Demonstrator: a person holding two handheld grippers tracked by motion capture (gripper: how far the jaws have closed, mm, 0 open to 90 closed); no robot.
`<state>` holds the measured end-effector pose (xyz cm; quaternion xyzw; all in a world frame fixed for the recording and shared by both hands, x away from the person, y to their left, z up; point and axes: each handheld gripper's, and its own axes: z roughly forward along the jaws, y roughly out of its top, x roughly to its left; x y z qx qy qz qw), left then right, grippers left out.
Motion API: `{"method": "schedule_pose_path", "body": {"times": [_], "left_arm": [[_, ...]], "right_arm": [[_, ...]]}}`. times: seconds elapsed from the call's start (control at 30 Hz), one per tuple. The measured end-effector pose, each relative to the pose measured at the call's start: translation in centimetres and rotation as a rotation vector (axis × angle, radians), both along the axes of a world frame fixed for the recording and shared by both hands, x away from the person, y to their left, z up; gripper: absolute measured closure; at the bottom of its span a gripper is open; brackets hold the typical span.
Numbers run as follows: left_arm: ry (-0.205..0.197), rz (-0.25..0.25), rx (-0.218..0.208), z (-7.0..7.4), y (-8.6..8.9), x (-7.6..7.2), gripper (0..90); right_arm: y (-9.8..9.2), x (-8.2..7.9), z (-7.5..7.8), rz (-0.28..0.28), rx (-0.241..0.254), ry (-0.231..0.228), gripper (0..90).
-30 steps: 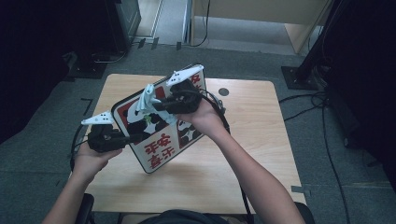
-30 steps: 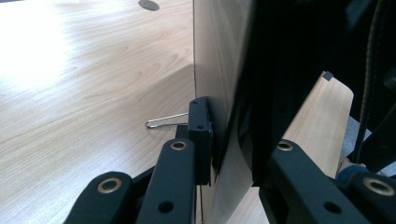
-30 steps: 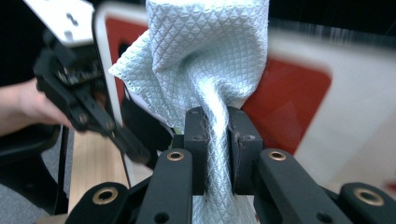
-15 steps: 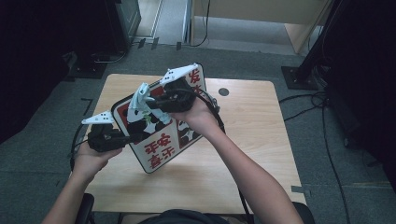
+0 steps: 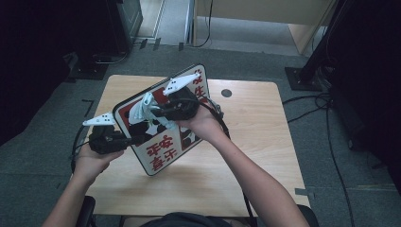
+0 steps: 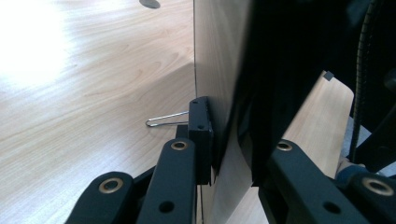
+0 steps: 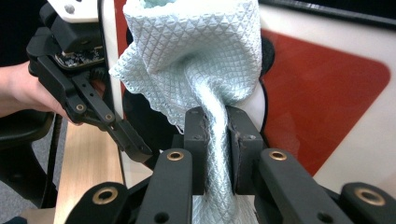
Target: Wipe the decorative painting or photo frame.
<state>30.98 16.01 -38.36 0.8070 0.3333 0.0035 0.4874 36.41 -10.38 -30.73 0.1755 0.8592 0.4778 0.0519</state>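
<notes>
Red and white, with black blotches and printed characters, the sign board stands tilted up off the wooden table, its lower edge near the tabletop at the person's side. The left gripper is clamped on the board's left edge; in the left gripper view its black jaws pinch the thin panel edge-on, plain wood-coloured back to one side, dark glossy face to the other. The right gripper has its jaws closed tight on a twisted neck of pale blue-green waffle-weave cloth, and the bunched end of that cloth is pressed against the printed face near the upper left.

The board looks stiff and light, but its face seems smooth and probably slick, so I'd judge an edge pinch the only sound hold, taken well in from the corner so the panel does not swing. The cloth is soft and limp; gripped at a gathered neck as it is, the loose bunch should spread under pressure. A wire clip lies on the table beyond the board.
</notes>
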Motion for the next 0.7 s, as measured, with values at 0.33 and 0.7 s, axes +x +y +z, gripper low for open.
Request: {"method": "schedule_pose_path", "body": {"times": [0.33, 0.7], "left_arm": [[0.001, 0.002, -0.002, 0.0, 0.0, 0.0, 79.6], [-0.002, -0.002, -0.002, -0.1, 0.0, 0.0, 79.5]], "right_arm": [[-0.3, -0.6, -1.9, -0.004, 0.025, 0.011, 80.2], [-0.7, -1.0, -4.1, 0.002, 0.021, 0.031, 80.3]]}}
